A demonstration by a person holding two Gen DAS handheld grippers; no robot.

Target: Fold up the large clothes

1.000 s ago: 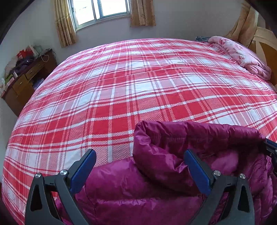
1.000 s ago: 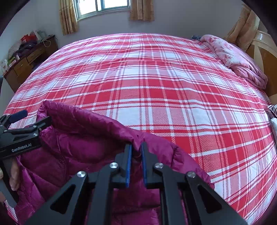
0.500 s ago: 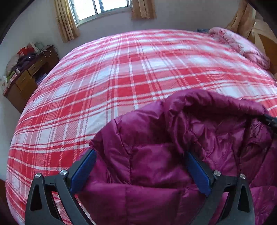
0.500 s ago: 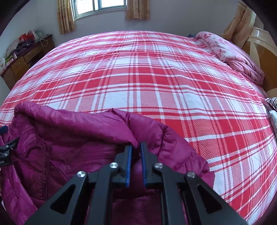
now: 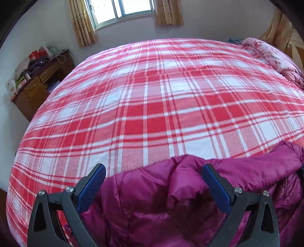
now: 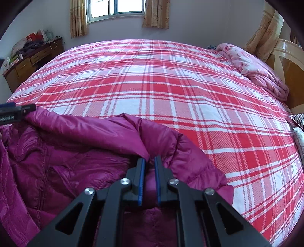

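Scene: A magenta puffer jacket (image 6: 79, 152) lies bunched at the near edge of a bed spread with a red-and-white plaid cover (image 6: 171, 91), under a curtained window (image 6: 115, 7).
Jacket position: It fills the near-left of the right wrist view and the near-right of the left wrist view, so it sits between the two tools, with open plaid stretching away to the far side.
Long axis: The raised upper edge of the jacket runs left to right across the near edge of the bed, from one tool toward the other.
Right gripper (image 6: 149, 163): Clenched on a pinch of the jacket's upper edge; the blue pads stand a narrow slot apart with the magenta fabric pressed between them.
Left gripper (image 5: 153, 174): Spread wide; jacket fabric bulges up between the blue pads, but neither pad appears to press on it.
Nearer hand: The right one already has the cloth; the left one hangs just over a fold that it has not caught.
Likely next: The fold seems to turn on the left tool closing on the jacket's edge so both ends can be carried toward the far, open plaid.
Risk: The slick, puffy shell may slip from a shallow pinch.
Surroundings: A pink quilt (image 6: 252, 70) lies heaped far right; a cluttered wooden desk (image 5: 38, 81) stands far left.
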